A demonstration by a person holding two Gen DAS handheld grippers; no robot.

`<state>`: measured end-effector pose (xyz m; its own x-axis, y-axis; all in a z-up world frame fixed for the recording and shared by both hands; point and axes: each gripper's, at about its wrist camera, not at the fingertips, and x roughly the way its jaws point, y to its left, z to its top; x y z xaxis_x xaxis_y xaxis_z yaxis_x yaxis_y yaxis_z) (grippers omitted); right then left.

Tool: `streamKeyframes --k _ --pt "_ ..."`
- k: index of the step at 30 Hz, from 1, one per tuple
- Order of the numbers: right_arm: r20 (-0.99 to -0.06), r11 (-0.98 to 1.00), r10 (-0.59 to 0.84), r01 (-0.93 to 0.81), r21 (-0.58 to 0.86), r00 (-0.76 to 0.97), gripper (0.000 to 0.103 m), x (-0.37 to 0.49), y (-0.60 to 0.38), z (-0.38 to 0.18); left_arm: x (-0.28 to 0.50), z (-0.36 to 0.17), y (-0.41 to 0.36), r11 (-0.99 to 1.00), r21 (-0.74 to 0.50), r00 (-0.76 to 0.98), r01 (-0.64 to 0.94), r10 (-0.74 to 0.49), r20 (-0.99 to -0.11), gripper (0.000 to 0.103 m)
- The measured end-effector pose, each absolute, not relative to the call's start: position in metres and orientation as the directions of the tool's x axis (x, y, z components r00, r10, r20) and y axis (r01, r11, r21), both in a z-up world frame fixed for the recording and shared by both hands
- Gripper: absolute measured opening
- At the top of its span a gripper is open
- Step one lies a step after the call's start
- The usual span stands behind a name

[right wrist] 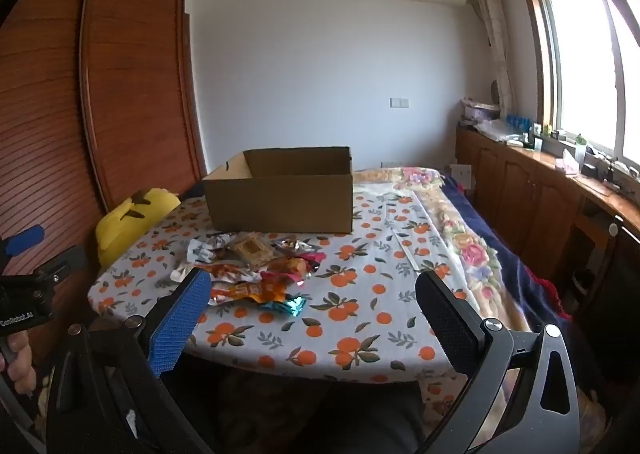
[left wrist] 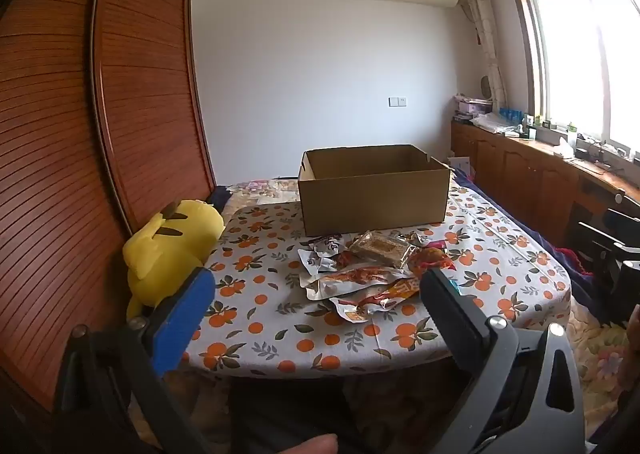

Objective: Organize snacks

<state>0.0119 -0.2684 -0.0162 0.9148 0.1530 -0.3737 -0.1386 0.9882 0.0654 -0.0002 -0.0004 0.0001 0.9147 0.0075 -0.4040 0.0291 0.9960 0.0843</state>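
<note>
A pile of snack packets [left wrist: 368, 274] lies on a table with an orange-print cloth [left wrist: 280, 326], just in front of an open, empty-looking cardboard box [left wrist: 372, 190]. My left gripper [left wrist: 316, 298] is open and empty, held back from the table's near edge, short of the pile. The pile also shows in the right wrist view [right wrist: 256, 270], with the box [right wrist: 280, 194] behind it and a teal packet [right wrist: 288, 304] at its near edge. My right gripper [right wrist: 312, 302] is open and empty, also short of the table. The left gripper's blue fingertip [right wrist: 24, 239] shows at far left.
A yellow plush toy [left wrist: 168, 254] sits at the table's left edge against a wooden slatted wardrobe [left wrist: 80, 134]. A floral bedspread [right wrist: 460, 238] lies right of the table. Wooden cabinets [right wrist: 540, 194] with clutter run under the window on the right.
</note>
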Motion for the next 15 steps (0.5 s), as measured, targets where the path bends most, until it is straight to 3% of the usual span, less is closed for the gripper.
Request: streamKeyframes --k 15 --pt "-0.379 0.989 0.147 -0.133 0.061 0.914 0.103 0.0130 -0.2705 -0.0136 -0.0013 0.0080 0.0022 0.997 0.075 0.918 0.027 0.005 -0.396 0.103"
